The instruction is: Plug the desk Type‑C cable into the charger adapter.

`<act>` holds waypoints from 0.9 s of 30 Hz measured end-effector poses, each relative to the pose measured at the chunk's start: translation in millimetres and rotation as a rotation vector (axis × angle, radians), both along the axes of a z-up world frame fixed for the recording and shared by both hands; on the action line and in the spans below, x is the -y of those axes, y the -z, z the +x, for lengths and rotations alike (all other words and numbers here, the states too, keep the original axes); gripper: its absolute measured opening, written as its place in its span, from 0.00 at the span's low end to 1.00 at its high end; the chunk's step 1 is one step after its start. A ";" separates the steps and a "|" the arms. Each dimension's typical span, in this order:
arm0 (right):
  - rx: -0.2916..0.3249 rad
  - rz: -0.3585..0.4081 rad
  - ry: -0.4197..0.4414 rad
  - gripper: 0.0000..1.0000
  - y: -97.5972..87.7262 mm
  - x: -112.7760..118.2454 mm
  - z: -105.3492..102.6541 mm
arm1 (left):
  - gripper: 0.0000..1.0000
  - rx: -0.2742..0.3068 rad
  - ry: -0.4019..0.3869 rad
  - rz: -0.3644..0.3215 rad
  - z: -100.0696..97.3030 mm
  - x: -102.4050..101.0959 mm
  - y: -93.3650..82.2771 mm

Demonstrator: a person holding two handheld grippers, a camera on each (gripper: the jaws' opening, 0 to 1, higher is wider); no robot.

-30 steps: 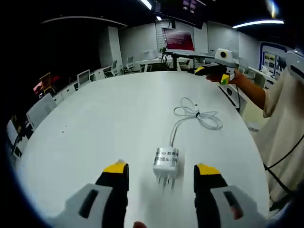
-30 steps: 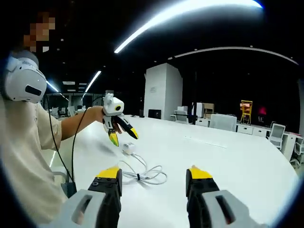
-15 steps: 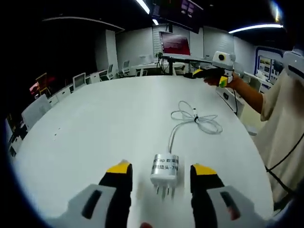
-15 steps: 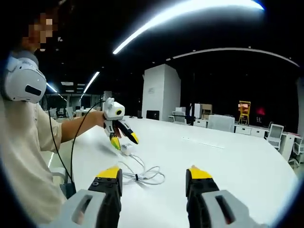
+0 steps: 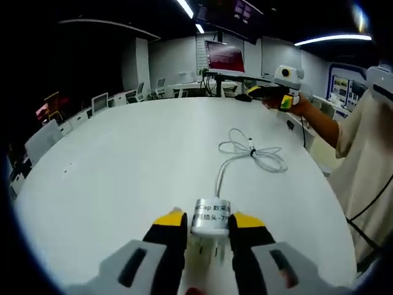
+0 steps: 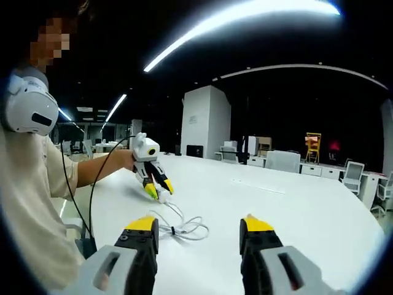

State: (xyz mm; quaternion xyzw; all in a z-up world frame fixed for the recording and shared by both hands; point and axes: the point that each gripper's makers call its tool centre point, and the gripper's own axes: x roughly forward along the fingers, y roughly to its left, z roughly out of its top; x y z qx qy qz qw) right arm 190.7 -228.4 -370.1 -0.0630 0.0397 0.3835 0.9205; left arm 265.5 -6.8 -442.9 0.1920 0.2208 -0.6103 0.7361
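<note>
In the left gripper view the left gripper (image 5: 208, 222) rises from 6 o'clock with its yellow-tipped jaws drawn in against the two sides of the charger (image 5: 210, 216) — it is gripping the silver-white block, which sits on the white table (image 5: 123, 166) with its metal prongs pointing back toward 6 o'clock between the jaws. A printed label runs across the charger's upper face; the writing is too small to read. From the far end of the charger a white cable (image 5: 249, 150) leads up toward 1 o'clock and gathers into a loose, tied coil lying flat on the table, well apart from the charger itself.

Further out at 1 o'clock in that view, the right gripper (image 5: 265, 93) is held by a hand above the far edge of the table, beyond the coil.

In the right gripper view the right gripper (image 6: 199, 226) comes up from 6 o'clock with its jaws spread wide and nothing between them. The coil of cable (image 6: 183, 227) lies just past its left jaw, at about 7 o'clock from the centre. At 9 o'clock the left gripper (image 6: 158, 187) tips down onto the table over the charger — the charger there is too small to make out clearly
</note>
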 end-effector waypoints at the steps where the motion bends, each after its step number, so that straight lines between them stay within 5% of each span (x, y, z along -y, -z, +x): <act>1: 0.001 0.000 0.001 0.54 -0.2 0.2 0.0 | 0.26 -0.009 0.003 0.000 -0.8 -0.2 1.1; 12: 0.007 0.000 0.003 0.54 -1.7 0.7 0.0 | 0.26 0.043 -0.012 -0.014 6.0 1.7 -2.3; 27: 0.019 0.000 -0.004 0.54 -7.0 -2.6 -0.1 | 0.25 0.101 -0.073 -0.062 53.4 5.6 -12.8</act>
